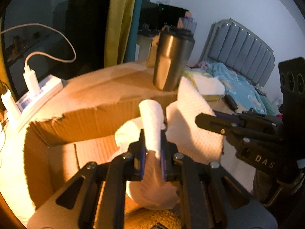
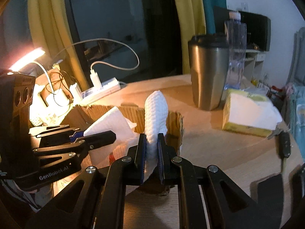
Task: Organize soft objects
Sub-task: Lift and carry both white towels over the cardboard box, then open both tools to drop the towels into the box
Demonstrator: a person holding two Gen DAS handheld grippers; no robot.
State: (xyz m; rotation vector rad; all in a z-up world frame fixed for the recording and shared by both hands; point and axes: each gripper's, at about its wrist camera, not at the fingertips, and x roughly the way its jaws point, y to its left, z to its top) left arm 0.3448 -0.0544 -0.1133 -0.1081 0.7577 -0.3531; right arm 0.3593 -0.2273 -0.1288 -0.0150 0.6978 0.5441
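While both sets of fingers are clenched, each pinches white paper above the box.
Left fingers [image 1: 152, 150]: clamped on a white embossed paper towel [image 1: 151, 126], whose rolled end rises between the blue pads.
Right fingers [image 2: 152, 152]: clamped on a second bunched piece of white quilted paper towel [image 2: 155, 112], standing upright between the pads.
Paper's place: both pieces hang over the open brown corrugated cardboard box [image 1: 63, 118], just beside each other.
Box: sits on the pale wooden table [image 2: 219, 143].
Behind it: a tall stainless steel tumbler with a dark lid [image 2: 207, 72] and a clear plastic bottle [image 2: 235, 53].
Right of tumbler: a yellow pack of white tissues [image 2: 247, 114].
Far left: a white power strip with chargers [image 2: 103, 89].
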